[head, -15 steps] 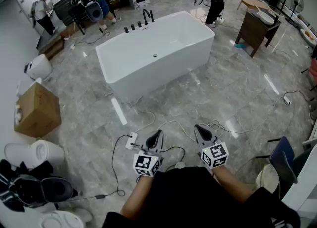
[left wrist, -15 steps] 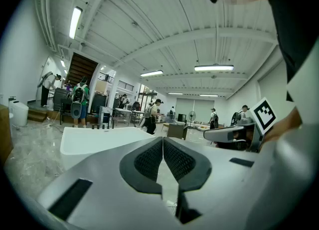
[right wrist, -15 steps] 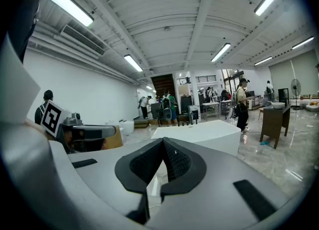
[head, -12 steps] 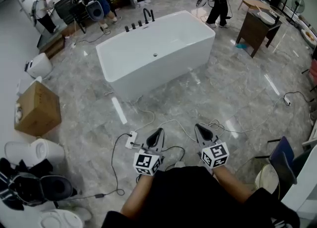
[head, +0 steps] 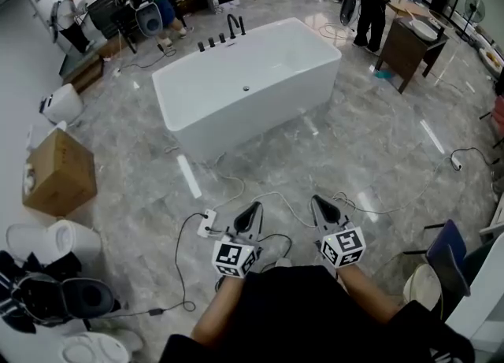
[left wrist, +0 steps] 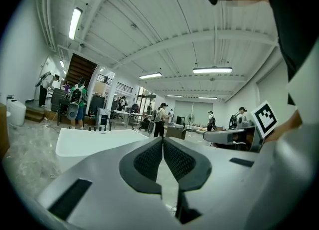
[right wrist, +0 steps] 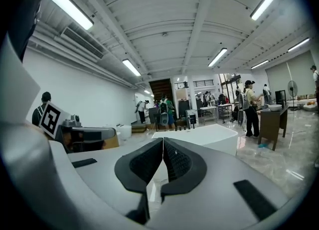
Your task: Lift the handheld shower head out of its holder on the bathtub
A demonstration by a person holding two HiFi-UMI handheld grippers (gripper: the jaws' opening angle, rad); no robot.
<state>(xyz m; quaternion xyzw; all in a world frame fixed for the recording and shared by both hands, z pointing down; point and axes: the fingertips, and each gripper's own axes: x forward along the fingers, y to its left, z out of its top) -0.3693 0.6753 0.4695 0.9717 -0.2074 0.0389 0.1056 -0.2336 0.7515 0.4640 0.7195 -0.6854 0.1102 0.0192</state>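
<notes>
Two grippers are pinched fully shut on nothing. In the head view, the left gripper (head: 252, 212) and right gripper (head: 319, 202) point across the floor at the bathtub (head: 248, 78), well apart from it. The black fittings (head: 220, 36) on its far rim, where the shower head should sit, lie ahead and slightly left, so they are likelier the left's reach. The left gripper view shows the pads (left wrist: 148, 160) meeting, with the tub low and to the left. The right gripper view centres the tub, but the shower head is too small to pick out.
</notes>
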